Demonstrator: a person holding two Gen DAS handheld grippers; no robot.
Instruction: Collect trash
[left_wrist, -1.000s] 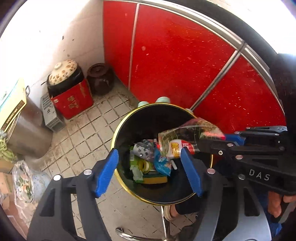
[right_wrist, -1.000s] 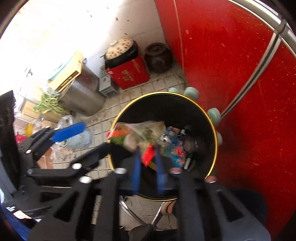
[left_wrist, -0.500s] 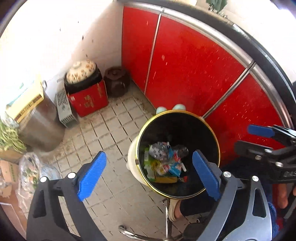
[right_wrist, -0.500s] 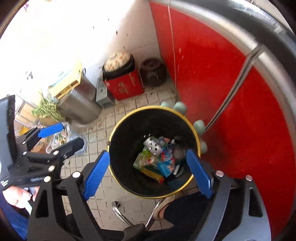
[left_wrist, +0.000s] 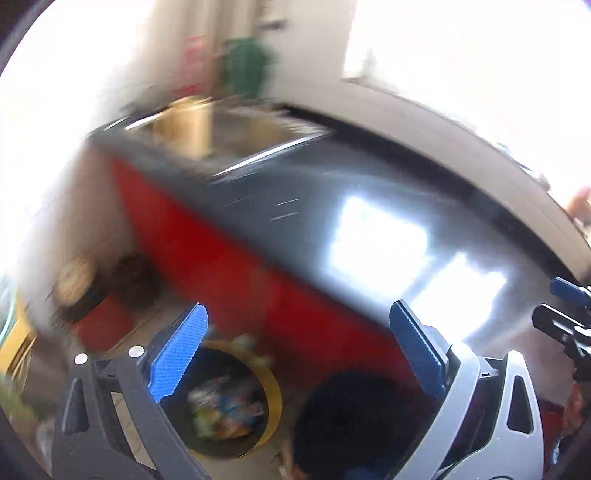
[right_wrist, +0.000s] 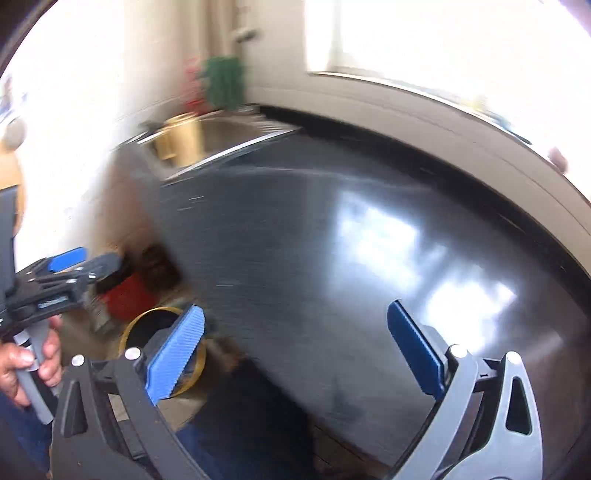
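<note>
Both views are motion-blurred. The black trash bin with a gold rim (left_wrist: 273, 391) stands on the floor low in the left wrist view, with colourful wrappers (left_wrist: 221, 406) inside. It shows in the right wrist view (right_wrist: 136, 325) at lower left. My left gripper (left_wrist: 299, 358) is open and empty, up above the bin at counter height. My right gripper (right_wrist: 295, 354) is open and empty over the dark countertop (right_wrist: 332, 240). The left gripper also shows in the right wrist view (right_wrist: 70, 266), and the right gripper shows at the right edge of the left wrist view (left_wrist: 565, 314).
A dark glossy countertop (left_wrist: 351, 206) runs across both views above red cabinet doors (left_wrist: 229, 269). A steel sink (right_wrist: 229, 136) sits at its far left end. A red box (right_wrist: 125, 295) and dark pots stand on the tiled floor by the wall.
Both grippers have swung up from over the bin to the countertop. One second ago the right gripper was shut on a plastic wrapper over the bin; it let go and the wrapper lies in the bin.
</note>
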